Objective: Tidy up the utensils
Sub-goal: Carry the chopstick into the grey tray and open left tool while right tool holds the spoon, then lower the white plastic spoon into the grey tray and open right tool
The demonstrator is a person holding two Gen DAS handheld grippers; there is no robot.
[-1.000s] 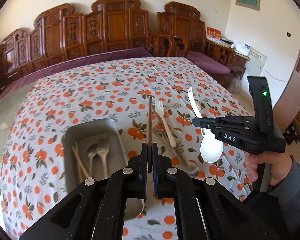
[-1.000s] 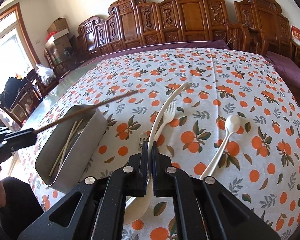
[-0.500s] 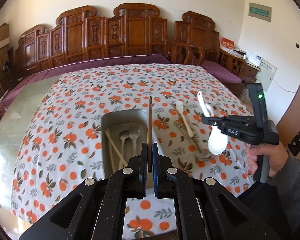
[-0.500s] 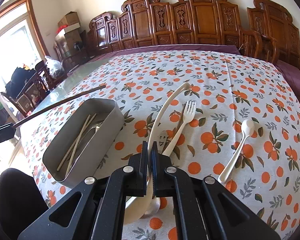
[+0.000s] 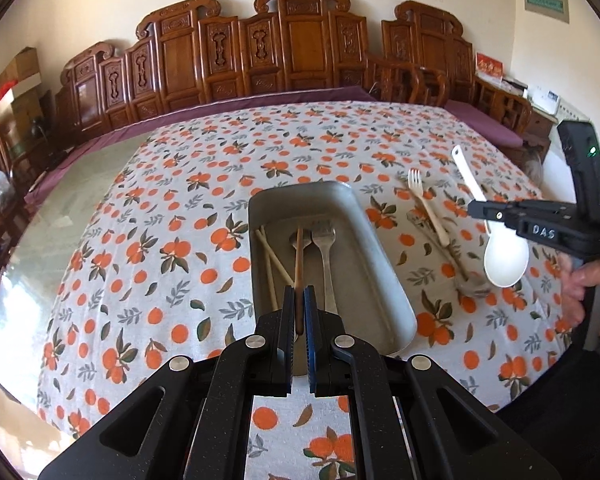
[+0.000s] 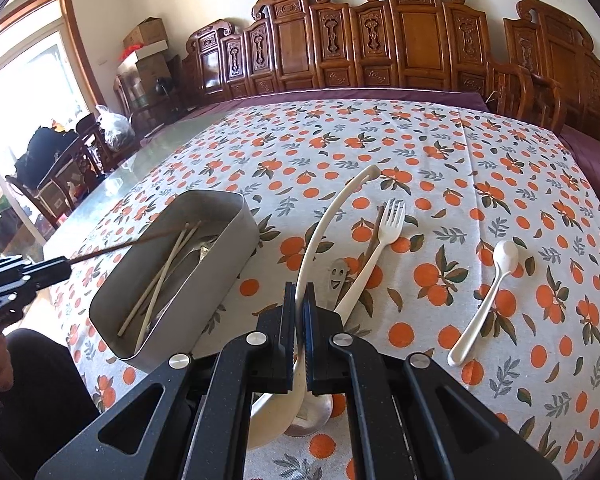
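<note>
My left gripper [image 5: 299,308] is shut on a brown chopstick [image 5: 299,264] and holds it over the grey metal tray [image 5: 376,240], tip pointing into it; both also show in the right wrist view, gripper [image 6: 60,268] and chopstick [image 6: 128,244]. The tray [image 6: 236,236] holds pale chopsticks [image 5: 270,256], a metal spoon and a metal fork [image 5: 328,256]. My right gripper [image 6: 299,308] is shut on a big white spoon [image 6: 324,224], held above the cloth right of the tray; the spoon [image 5: 504,256] hangs bowl-down in the left wrist view.
On the orange-print tablecloth [image 6: 440,152] right of the tray lie a white plastic fork [image 6: 384,236], a brown chopstick [image 6: 374,236], a metal smiley-face spoon [image 6: 336,276] and a small white spoon [image 6: 488,292]. Carved wooden chairs [image 6: 412,40] line the far side.
My left gripper has moved over the tray and lowered the chopstick's tip into it. My right gripper holds the white spoon almost still, slightly lower.
</note>
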